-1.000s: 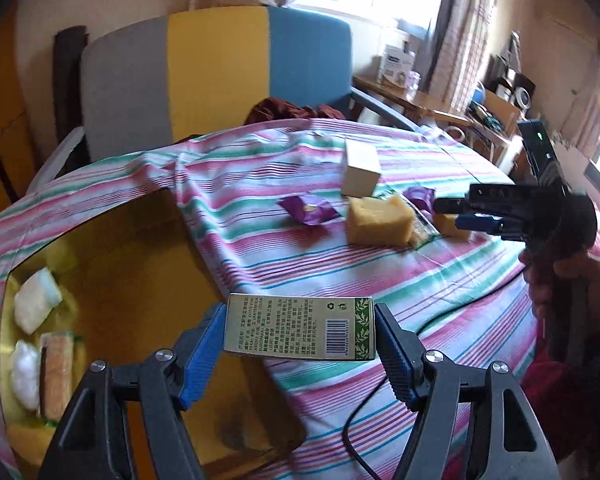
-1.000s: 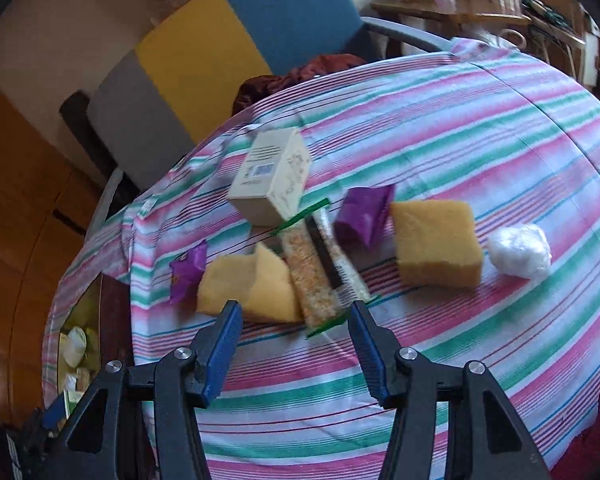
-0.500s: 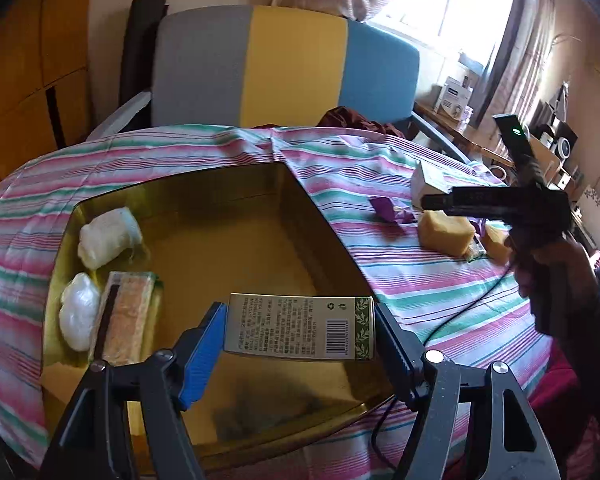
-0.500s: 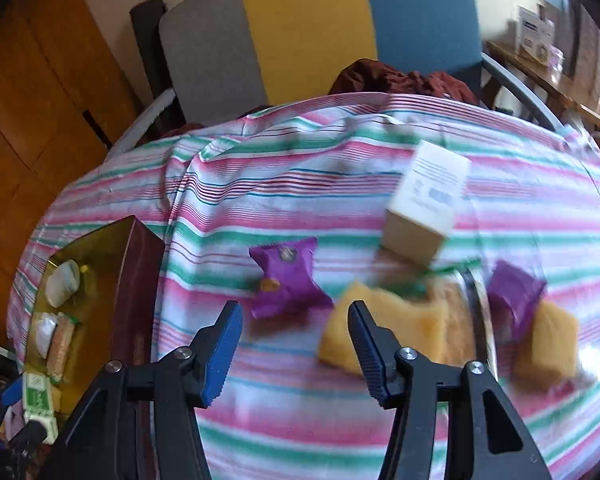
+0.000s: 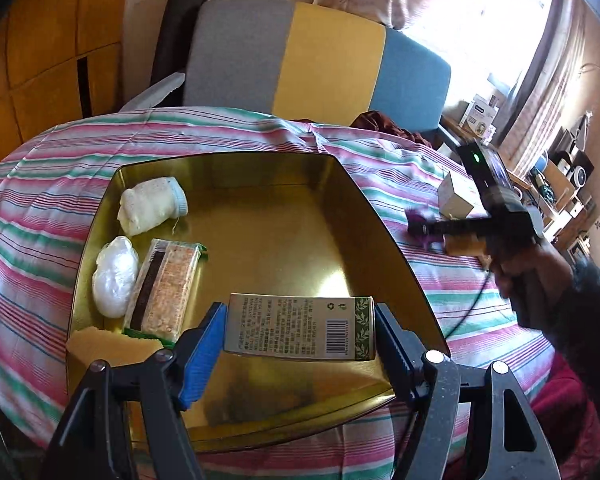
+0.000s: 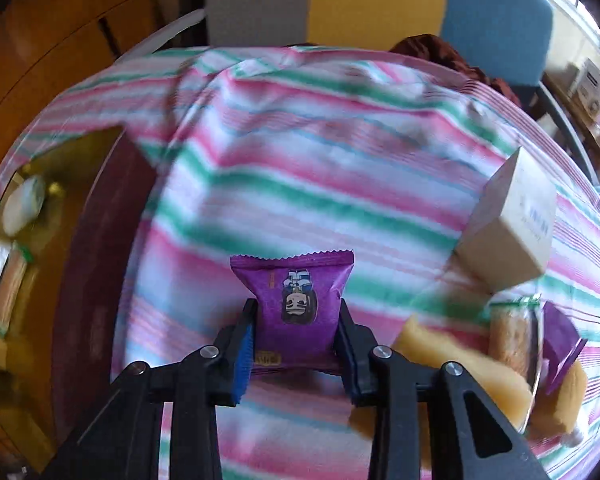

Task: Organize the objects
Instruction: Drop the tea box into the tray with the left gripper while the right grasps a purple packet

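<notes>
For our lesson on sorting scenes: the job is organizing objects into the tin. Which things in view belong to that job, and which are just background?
Job:
- gold metal tin
- green-and-cream carton in left gripper
- purple snack packet, right gripper closing around it
- yellow sponge
- cream cardboard box

Background:
- grey, yellow and blue chair
- striped tablecloth

Tin [image 5: 384, 236] right half bare, snacks [image 5: 162, 284] crowd left wall

Striped pink-green-white cloth [image 5: 40, 216] covered the bench. Behind its far edge stood a grey, yellow and blue chair [image 5: 316, 56]. Orange wood panelling [image 5: 52, 40] at left. Bright curtained window [image 5: 512, 12] at right, cluttered shelves [image 5: 560, 184] below.
</notes>
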The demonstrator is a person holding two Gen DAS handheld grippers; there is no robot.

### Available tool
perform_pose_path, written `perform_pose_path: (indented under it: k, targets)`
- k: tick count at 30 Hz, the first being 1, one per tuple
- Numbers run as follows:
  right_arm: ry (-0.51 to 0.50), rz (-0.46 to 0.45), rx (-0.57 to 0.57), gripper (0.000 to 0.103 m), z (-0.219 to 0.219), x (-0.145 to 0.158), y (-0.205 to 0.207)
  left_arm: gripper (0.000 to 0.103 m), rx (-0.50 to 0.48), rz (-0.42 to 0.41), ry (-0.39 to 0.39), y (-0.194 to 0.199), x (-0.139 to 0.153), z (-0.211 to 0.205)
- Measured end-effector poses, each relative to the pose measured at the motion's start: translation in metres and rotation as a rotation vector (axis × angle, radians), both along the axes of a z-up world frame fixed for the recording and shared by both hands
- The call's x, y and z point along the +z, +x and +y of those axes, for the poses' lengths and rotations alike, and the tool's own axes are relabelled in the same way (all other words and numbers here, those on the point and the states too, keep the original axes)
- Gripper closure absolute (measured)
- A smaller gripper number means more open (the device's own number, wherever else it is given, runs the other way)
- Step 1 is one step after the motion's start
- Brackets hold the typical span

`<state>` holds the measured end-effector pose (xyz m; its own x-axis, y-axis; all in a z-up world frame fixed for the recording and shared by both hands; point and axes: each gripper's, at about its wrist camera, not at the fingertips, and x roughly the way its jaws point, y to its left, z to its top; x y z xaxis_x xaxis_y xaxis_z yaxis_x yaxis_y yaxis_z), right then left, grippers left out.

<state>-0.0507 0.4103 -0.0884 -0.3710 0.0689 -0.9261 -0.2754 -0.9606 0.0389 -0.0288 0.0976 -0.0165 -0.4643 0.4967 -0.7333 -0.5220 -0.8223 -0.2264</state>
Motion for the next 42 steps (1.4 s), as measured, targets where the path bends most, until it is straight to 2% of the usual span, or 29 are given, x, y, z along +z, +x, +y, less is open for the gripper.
perform_pose_path:
  k: [7, 9, 12, 17, 22, 24, 34, 38, 42]
  targets:
    - [-0.074, 0.017, 0.054, 0.068, -0.036, 0.001, 0.060, 0.030, 0.046, 0.046, -0.012, 0.002, 0.010, -0.008]
    - [-0.068, 0.033, 0.056, 0.068, -0.041, 0.001, 0.074, 0.030, 0.064, 0.060, -0.022, 0.002, 0.012, -0.012]
    - [-0.090, 0.071, 0.038, 0.068, -0.036, 0.000, 0.085, 0.030, 0.096, 0.097, -0.068, 0.003, 0.015, -0.014]
    - [-0.084, 0.079, 0.047, 0.068, -0.034, -0.001, 0.089, 0.030, 0.126, 0.134, -0.115, 0.007, 0.018, -0.017]
    - [-0.058, 0.076, 0.059, 0.068, -0.038, 0.001, 0.093, 0.030, 0.143, 0.130, -0.139, 0.007, 0.013, -0.018]
    - [-0.048, 0.073, 0.062, 0.068, -0.042, 0.002, 0.076, 0.030, 0.144, 0.121, -0.147, 0.007, 0.011, -0.017]
    - [-0.046, 0.069, 0.062, 0.068, -0.043, 0.001, 0.072, 0.030, 0.142, 0.112, -0.174, 0.008, 0.004, -0.012]
    - [-0.049, 0.071, 0.059, 0.068, -0.043, 0.000, 0.072, 0.030, 0.139, 0.114, -0.161, 0.004, 0.006, -0.013]
    - [-0.049, 0.070, 0.060, 0.068, -0.043, 0.000, 0.072, 0.030, 0.154, 0.082, -0.093, -0.010, 0.014, -0.022]
